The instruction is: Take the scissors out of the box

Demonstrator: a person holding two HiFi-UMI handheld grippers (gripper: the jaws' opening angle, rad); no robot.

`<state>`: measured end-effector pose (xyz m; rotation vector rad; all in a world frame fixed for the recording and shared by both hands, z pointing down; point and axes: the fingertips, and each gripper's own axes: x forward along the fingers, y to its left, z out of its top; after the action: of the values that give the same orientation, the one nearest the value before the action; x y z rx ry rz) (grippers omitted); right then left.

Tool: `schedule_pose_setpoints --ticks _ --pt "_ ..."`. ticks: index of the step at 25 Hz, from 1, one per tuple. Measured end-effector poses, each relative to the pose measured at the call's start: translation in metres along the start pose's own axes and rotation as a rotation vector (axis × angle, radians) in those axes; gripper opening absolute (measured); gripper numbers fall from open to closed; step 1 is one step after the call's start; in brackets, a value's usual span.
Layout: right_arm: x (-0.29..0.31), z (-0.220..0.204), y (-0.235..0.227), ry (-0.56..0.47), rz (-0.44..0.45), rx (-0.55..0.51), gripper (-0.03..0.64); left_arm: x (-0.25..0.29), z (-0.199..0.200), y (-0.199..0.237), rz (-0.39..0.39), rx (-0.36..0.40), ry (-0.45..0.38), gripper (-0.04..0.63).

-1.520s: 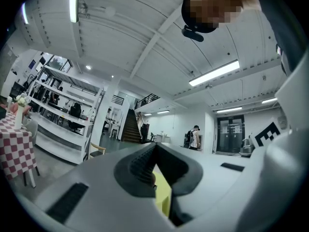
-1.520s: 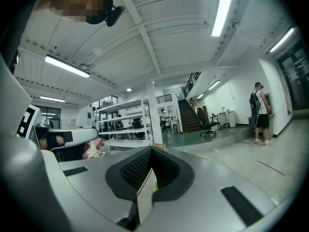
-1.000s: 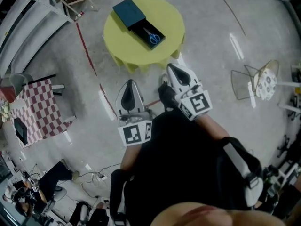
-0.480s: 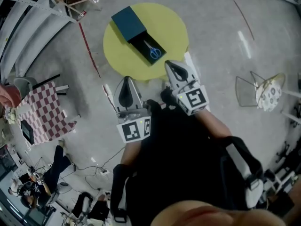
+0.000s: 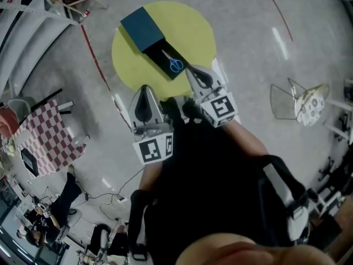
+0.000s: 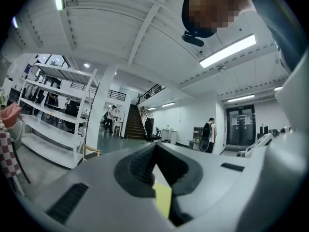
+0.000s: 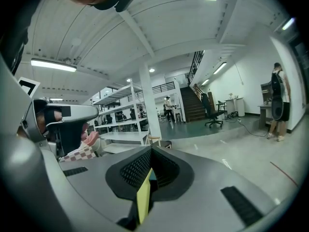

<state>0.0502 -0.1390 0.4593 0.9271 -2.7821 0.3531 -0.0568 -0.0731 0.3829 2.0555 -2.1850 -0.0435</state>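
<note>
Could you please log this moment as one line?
scissors: in open box on yellow table | left gripper: shut, empty | right gripper: shut, empty

- Black top [image 5: 209, 181] — a pale grey strap [image 5: 280, 191] crosses one shoulder.
- Light grey shells on the left gripper [image 5: 144, 90] and right gripper [image 5: 192, 71] — black ribbed pads [image 6: 137, 166].
- White marker cubes [image 5: 154, 149], black square patterns.

Right gripper [image 7: 150, 153] has its jaws pressed together with nothing pinched, just a yellow sliver [image 7: 143, 202] peeking through the slit under them. Beyond that it's grey floor [image 7: 231, 149], white shelving [image 7: 120, 117] off to the left, a staircase [image 7: 193, 105] straight back, and a person [image 7: 278, 103] standing far right.
</note>
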Motion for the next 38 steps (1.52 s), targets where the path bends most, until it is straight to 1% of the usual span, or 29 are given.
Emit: schedule_pose_setpoints --ticks 5,10,13,16,19,23,27,30,34,38 --pt "0.030 -0.015 -0.008 0.047 -0.049 0.016 -0.011 0.026 -0.005 0.016 -0.046 -0.004 0.031 -0.003" --pt "0.055 -0.036 -0.018 0.096 -0.092 0.044 -0.011 0.050 0.008 0.026 -0.096 -0.008 0.016 -0.003" --pt "0.073 -0.058 -0.022 0.145 -0.119 0.049 -0.011 0.062 0.018 0.038 -0.112 -0.054 -0.006 -0.003" --pt "0.090 -0.084 -0.026 0.215 -0.136 0.031 -0.010 0.073 0.022 0.049 -0.138 -0.066 -0.008 -0.003" --pt "0.100 -0.113 -0.031 0.301 -0.136 0.044 0.011 0.084 0.029 0.053 -0.154 -0.081 -0.027 -0.003" --pt "0.110 -0.157 -0.039 0.444 -0.144 0.023 0.068 0.095 0.025 0.057 -0.161 -0.087 -0.011 -0.003" --pt "0.121 -0.212 -0.045 0.641 -0.110 0.031 0.069 0.103 0.017 0.062 -0.171 -0.098 0.006 -0.002" --pt "0.121 -0.245 -0.049 0.772 -0.092 0.017 0.071 0.107 0.013 0.063 -0.173 -0.103 0.020 -0.003" --pt "0.121 -0.276 -0.048 0.903 -0.068 -0.009 0.089 0.112 0.010 0.066 -0.170 -0.107 0.027 -0.003" --pt "0.119 -0.308 -0.045 1.018 -0.042 0.008 0.106 0.117 0.006 0.069 -0.168 -0.113 0.035 -0.002"
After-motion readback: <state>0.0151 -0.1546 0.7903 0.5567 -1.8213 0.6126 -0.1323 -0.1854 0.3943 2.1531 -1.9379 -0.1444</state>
